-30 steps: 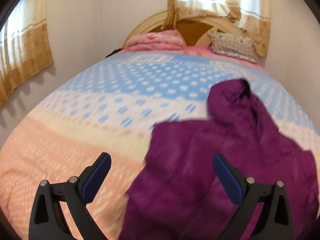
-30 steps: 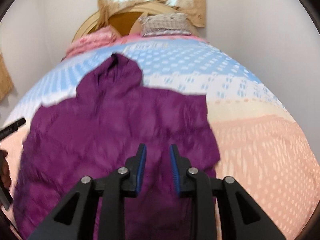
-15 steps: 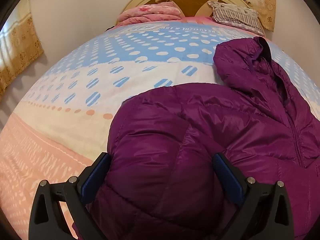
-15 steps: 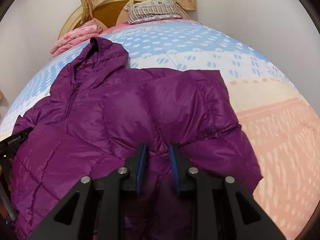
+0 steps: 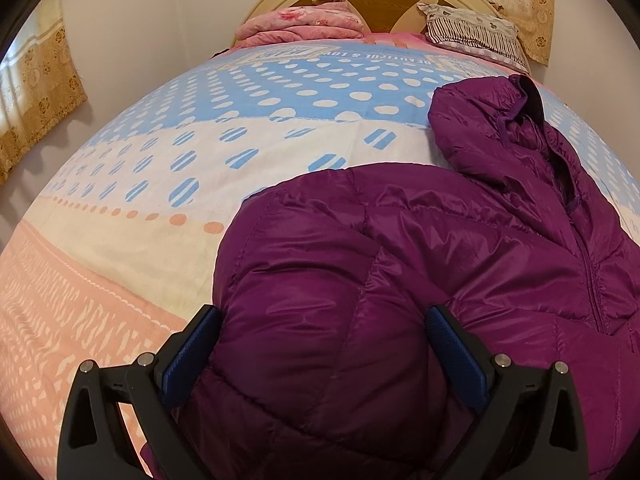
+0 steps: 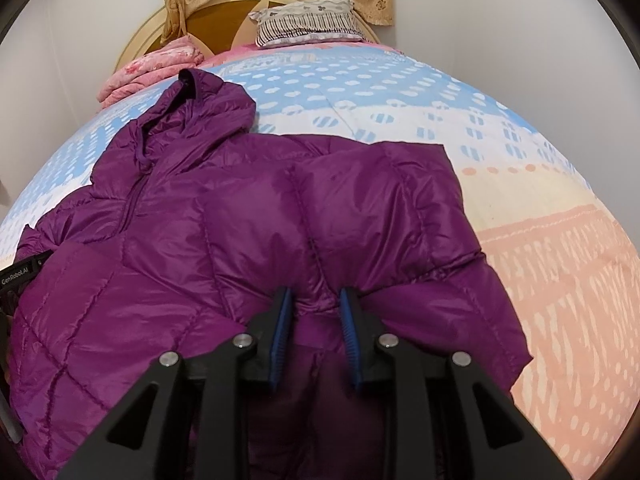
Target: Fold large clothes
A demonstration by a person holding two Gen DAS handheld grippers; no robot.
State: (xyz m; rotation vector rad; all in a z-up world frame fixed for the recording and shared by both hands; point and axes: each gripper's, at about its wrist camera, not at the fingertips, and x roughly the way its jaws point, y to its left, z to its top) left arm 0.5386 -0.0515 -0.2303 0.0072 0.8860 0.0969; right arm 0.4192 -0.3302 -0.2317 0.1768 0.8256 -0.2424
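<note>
Lying on a bed (image 5: 248, 128), a purple jacket (image 5: 400, 280) bulges between the wide-spread left gripper (image 5: 320, 344); the right gripper (image 6: 315, 312) pinches a fold.

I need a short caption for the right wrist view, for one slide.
Right tongs pinch a fold of the purple hooded jacket lying on the patterned bed cover.

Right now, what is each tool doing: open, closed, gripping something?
Left tool: open wide, its fingers straddling a bulge of the purple jacket, not clamped.
Right tool: closed on a pinch of the purple jacket.
</note>
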